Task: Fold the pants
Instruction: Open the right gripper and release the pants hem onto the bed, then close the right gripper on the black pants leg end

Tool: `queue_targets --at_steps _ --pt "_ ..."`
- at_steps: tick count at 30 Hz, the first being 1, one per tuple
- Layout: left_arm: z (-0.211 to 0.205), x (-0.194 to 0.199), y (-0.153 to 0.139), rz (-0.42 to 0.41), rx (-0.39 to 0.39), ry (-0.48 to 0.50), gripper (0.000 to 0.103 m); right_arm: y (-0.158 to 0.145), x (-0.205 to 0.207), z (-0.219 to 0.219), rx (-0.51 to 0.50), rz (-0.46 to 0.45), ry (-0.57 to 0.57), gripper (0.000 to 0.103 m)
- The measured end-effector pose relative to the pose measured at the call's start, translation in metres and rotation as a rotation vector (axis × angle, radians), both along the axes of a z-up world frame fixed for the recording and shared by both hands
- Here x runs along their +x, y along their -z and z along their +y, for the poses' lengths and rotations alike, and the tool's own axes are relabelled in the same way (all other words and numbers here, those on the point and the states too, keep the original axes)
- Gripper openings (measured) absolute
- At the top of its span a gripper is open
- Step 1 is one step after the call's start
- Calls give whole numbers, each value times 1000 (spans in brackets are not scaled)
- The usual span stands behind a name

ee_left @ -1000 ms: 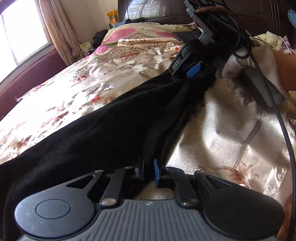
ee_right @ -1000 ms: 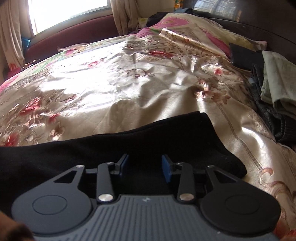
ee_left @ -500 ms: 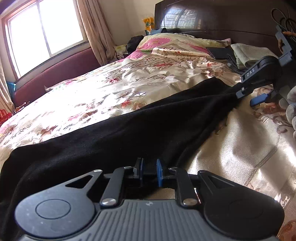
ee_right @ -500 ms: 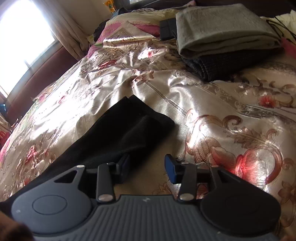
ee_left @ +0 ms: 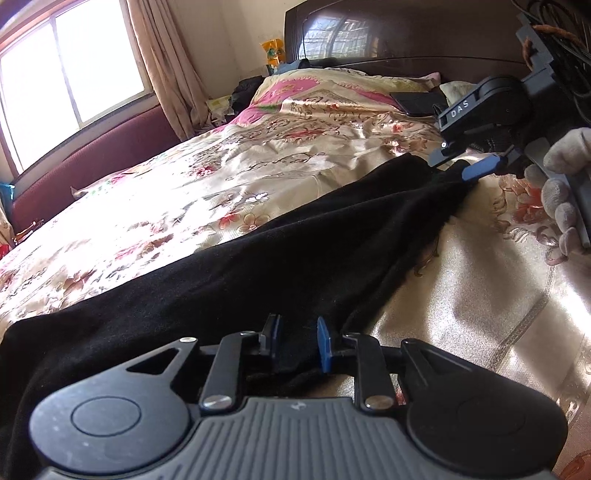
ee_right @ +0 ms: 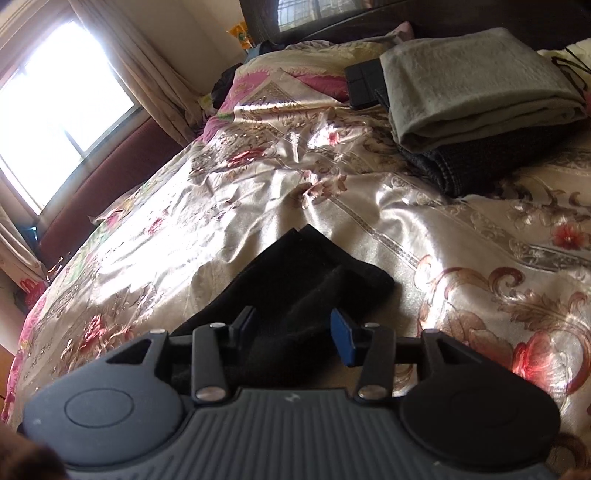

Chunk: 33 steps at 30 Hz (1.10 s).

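Black pants (ee_left: 258, 266) lie stretched across a floral satin bedspread (ee_left: 221, 192). My left gripper (ee_left: 297, 345) has its jaws a little apart with a fold of the black cloth between the blue pads, near the pants' near edge. My right gripper (ee_right: 295, 330) is open, its jaws wide apart around the leg end of the pants (ee_right: 306, 273). In the left wrist view the right gripper (ee_left: 465, 168) sits at the far leg end, held by a gloved hand (ee_left: 565, 192).
A stack of folded clothes, grey on dark denim (ee_right: 476, 99), lies on the bed ahead of my right gripper. A dark flat case (ee_right: 364, 85) lies beside it. A wooden headboard (ee_left: 406, 33) and window (ee_left: 70, 77) bound the bed.
My left gripper's jaws have parted a little around the cloth. My right gripper has moved over the leg end, so the cloth now lies between its open jaws.
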State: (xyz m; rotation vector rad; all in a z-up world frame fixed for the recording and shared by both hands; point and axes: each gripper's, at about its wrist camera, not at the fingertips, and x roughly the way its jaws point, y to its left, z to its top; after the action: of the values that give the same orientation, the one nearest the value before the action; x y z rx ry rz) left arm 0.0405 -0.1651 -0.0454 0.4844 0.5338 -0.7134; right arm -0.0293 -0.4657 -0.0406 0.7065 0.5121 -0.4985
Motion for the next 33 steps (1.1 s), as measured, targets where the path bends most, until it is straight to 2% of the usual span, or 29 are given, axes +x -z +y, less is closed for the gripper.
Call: queue_targets --at_steps 2,4,8,12,14,16,20,22,24,28,30,33 --pt "-1 0 -1 -4 7 3 38 7 10 -7 59 36 7 46" --pt "0 -1 -3 -4 -3 9 38 10 5 -11 113 10 33 44" --pt "-4 -1 -1 -16 -4 21 39 8 -13 -5 84 0 69 46" --pt "-12 -3 -1 -26 -1 32 39 16 -6 -8 81 17 71 45" --pt "-14 -3 -2 -25 -5 34 42 16 3 -11 80 4 67 40" --pt "-15 -3 -2 -27 -5 36 43 15 8 -13 72 -7 67 17" --pt "-18 -2 -2 -25 -5 43 44 20 12 -19 91 -13 81 14" --pt "-20 -1 -1 -27 2 48 44 25 14 -20 101 -2 86 19" --pt "-22 -1 -1 -28 3 51 44 25 12 -20 104 -5 94 17" --pt "-21 -1 -2 -29 -5 57 44 14 4 -16 35 15 34 10" --pt "-21 -1 -1 -27 -4 59 44 4 -1 -9 -32 18 -8 9" --pt "-22 -2 1 -24 2 63 44 -1 -1 3 -134 85 -54 10"
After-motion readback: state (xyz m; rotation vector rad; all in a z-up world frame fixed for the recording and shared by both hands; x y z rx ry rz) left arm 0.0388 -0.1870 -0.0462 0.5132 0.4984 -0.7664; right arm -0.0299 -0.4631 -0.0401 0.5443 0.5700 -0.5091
